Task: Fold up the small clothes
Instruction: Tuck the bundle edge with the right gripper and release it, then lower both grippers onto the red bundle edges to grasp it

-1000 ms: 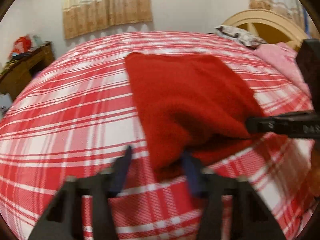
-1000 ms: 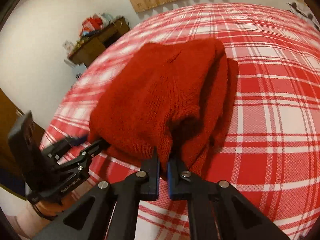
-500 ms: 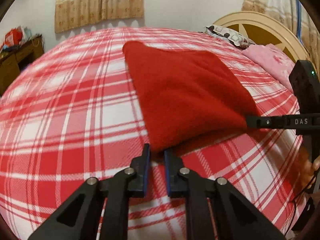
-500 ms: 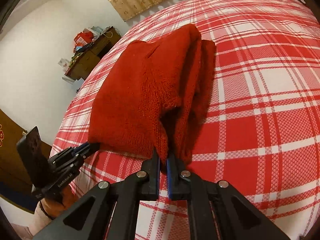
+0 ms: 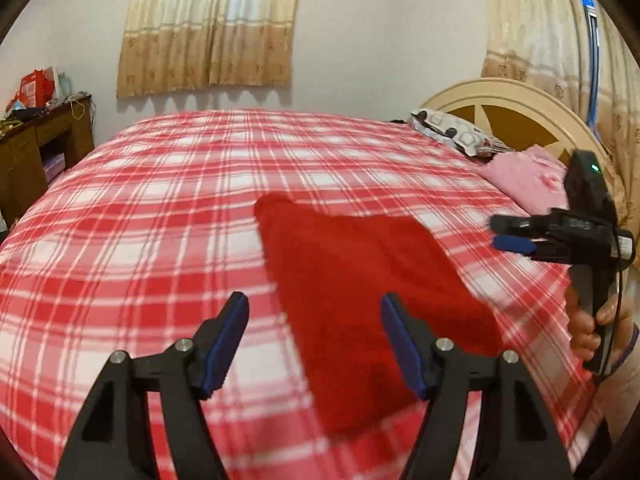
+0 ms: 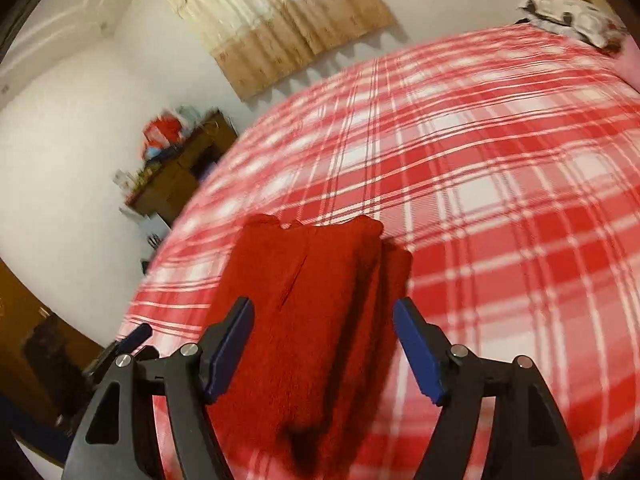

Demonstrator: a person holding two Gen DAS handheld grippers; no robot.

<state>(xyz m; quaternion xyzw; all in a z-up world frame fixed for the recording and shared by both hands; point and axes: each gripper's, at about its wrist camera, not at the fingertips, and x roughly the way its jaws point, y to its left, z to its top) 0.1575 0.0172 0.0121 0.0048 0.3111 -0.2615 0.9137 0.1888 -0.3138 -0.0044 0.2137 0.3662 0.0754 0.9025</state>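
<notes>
a bedroom with beige curtains (image 5: 208, 24) – a bed (image 5: 120, 240) under a red-and-white checked cover. a folded red sweater (image 5: 360, 280) lies flat on its near side. the left gripper (image 5: 316, 336) and right gripper (image 6: 324, 344) hang above it, jaws opening wide – nothing pinched between the blue pads, cloth only seen beneath them.

White walls, beige curtains (image 5: 210, 26), plaid bed (image 5: 160, 200) w/ cream headboard (image 5: 508, 96), wood desk (image 5: 36, 140).

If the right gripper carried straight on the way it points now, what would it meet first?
Most likely the folded red sweater, which lies on the plaid bedspread straight ahead of the right gripper. Its fingers are opening, nothing between them.
</notes>
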